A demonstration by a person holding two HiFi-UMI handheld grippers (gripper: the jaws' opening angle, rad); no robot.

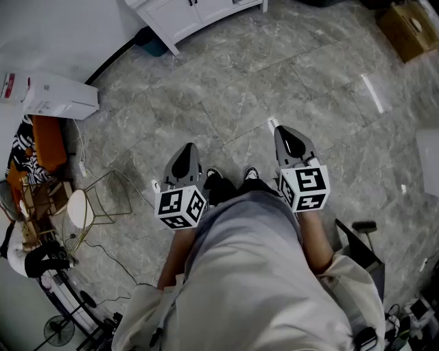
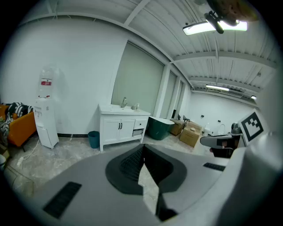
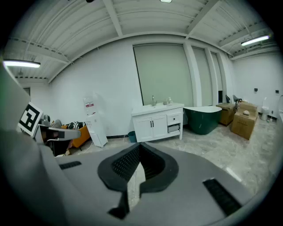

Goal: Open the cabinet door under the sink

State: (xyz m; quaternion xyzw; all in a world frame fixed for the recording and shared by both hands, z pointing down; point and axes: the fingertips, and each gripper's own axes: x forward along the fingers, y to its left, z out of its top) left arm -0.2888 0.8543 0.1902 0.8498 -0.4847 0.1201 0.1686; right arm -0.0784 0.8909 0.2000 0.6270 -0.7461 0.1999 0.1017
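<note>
The white sink cabinet point(image 2: 121, 129) stands against the far wall, several steps away, with its two doors shut and dark handles at the middle. It also shows in the right gripper view point(image 3: 157, 123) and at the top edge of the head view point(image 1: 184, 15). My left gripper point(image 2: 143, 149) is shut with nothing between its jaws and points toward the cabinet. My right gripper point(image 3: 139, 149) is shut and empty too. Both are held in front of my body over the grey stone floor, left gripper point(image 1: 185, 156) and right gripper point(image 1: 289, 139) side by side.
A white water dispenser point(image 2: 45, 112) stands left of the cabinet, with a blue bin point(image 2: 93, 139) between them. A dark green bathtub point(image 3: 203, 118) and cardboard boxes point(image 3: 245, 123) lie to the right. An orange sofa point(image 1: 48, 137), a wire stool point(image 1: 96, 202) and floor cables sit at my left.
</note>
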